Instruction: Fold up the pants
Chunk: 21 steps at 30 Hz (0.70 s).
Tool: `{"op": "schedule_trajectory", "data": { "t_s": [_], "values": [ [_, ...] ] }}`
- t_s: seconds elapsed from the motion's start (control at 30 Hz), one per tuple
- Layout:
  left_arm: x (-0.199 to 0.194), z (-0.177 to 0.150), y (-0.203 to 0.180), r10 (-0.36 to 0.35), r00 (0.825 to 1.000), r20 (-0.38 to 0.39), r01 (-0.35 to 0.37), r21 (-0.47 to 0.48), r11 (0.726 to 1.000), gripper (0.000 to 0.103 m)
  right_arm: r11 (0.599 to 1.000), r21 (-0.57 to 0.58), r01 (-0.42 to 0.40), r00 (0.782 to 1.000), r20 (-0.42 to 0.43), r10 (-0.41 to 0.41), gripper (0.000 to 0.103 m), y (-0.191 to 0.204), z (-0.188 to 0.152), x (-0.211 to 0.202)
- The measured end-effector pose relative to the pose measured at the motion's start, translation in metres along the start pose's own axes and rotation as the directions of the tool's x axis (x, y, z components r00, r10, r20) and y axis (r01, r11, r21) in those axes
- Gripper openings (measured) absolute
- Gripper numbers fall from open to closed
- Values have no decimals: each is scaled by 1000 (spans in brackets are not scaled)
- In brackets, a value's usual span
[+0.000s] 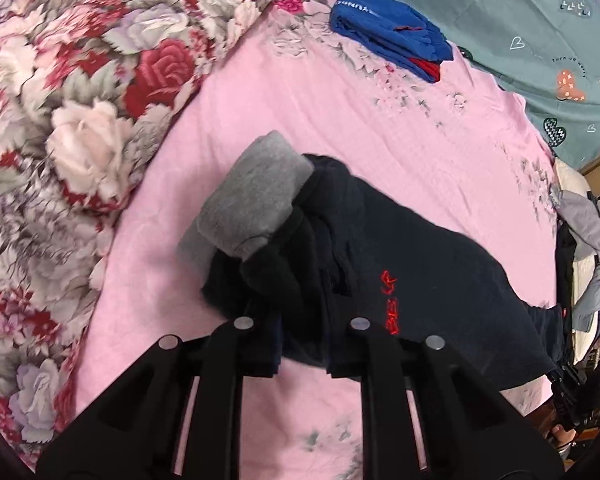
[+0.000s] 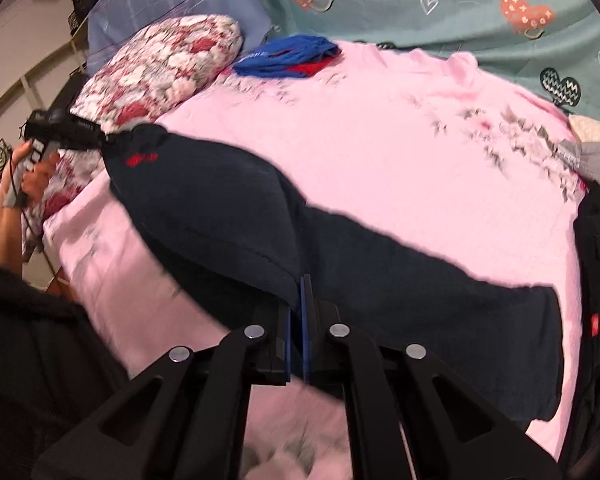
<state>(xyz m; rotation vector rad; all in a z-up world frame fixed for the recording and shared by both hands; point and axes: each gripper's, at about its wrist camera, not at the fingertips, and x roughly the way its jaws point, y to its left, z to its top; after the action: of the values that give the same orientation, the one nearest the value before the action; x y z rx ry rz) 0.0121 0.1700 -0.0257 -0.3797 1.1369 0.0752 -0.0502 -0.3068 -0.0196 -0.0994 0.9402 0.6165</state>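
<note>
Both of your grippers, the left gripper (image 1: 300,354) and the right gripper (image 2: 298,320), are clamped on the dark pants (image 2: 340,248), holding them stretched above the pink bedsheet (image 2: 400,140), probably so they fold evenly.

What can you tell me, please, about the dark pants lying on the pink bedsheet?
The dark navy pants look like soft knit fabric, with small red embroidery near the waist and a grey fleecy lining turned out at one bunched end. They stretch across the pink bedsheet, partly lifted and sagging between the two grippers. The left gripper pinches the bunched end, and the right gripper is shut on the near edge. One leg lies flat, running off to the right.
</note>
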Motion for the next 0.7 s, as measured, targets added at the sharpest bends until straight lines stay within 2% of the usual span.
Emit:
{"op": "schedule_trajectory", "data": {
  "t_s": [0.07,0.1,0.13,0.17,0.2,0.23,0.3,0.33,0.37,0.4,0.47,0.5,0.53,0.57,0.63,0.67,0.7],
  "values": [
    [15,-3,4,64,998,-25,-64,15,998,24,1000,-1,18,998,-56,-18,5,0,-12,18],
    [30,-5,8,121,991,-57,-121,13,993,32,999,-7,36,996,-77,-36,8,-1,-14,28],
    [41,-6,12,147,986,-78,-147,4,989,33,999,-6,49,994,-102,-49,15,-2,-17,40],
    [44,-8,12,147,986,-77,-147,5,989,34,999,-7,42,996,-81,-43,20,-1,-17,40],
    [41,-9,9,160,986,-56,-159,20,987,34,1000,-11,27,995,-94,-28,27,0,-16,39],
    [36,-9,6,174,984,-43,-173,32,984,35,999,-20,31,994,-104,-32,27,1,-15,35],
    [21,-9,0,209,978,-3,-208,65,976,51,1000,-9,21,997,-71,-22,36,-5,-13,15],
    [11,-9,-2,235,971,34,-237,75,968,54,999,26,21,999,-36,-20,40,-15,-12,1],
    [4,-9,-4,241,969,55,-244,77,967,60,998,56,38,999,-8,-38,49,-25,-11,-9],
    [-6,-10,-6,231,969,82,-237,81,968,63,990,112,91,994,42,-96,54,-41,-11,-24],
    [-20,-12,-15,188,976,111,-200,101,975,66,956,225,185,973,97,-211,55,-72,-12,-43],
    [-23,-14,-19,174,978,119,-187,115,976,68,925,314,215,958,117,-262,55,-91,-14,-53],
    [-25,-15,-28,157,980,125,-175,142,974,69,889,393,235,945,122,-304,55,-107,-19,-59],
    [-23,-15,-35,150,981,124,-170,169,971,71,829,468,308,915,93,-393,55,-123,-23,-63],
    [-17,-16,-47,142,983,120,-163,197,967,71,775,481,409,865,67,-498,55,-132,-25,-61],
    [-14,-16,-53,127,985,113,-148,206,967,71,773,468,429,854,70,-516,55,-134,-25,-58],
    [-8,-15,-59,100,990,96,-118,215,969,71,779,463,423,861,62,-505,55,-140,-23,-50]
  ]
}}
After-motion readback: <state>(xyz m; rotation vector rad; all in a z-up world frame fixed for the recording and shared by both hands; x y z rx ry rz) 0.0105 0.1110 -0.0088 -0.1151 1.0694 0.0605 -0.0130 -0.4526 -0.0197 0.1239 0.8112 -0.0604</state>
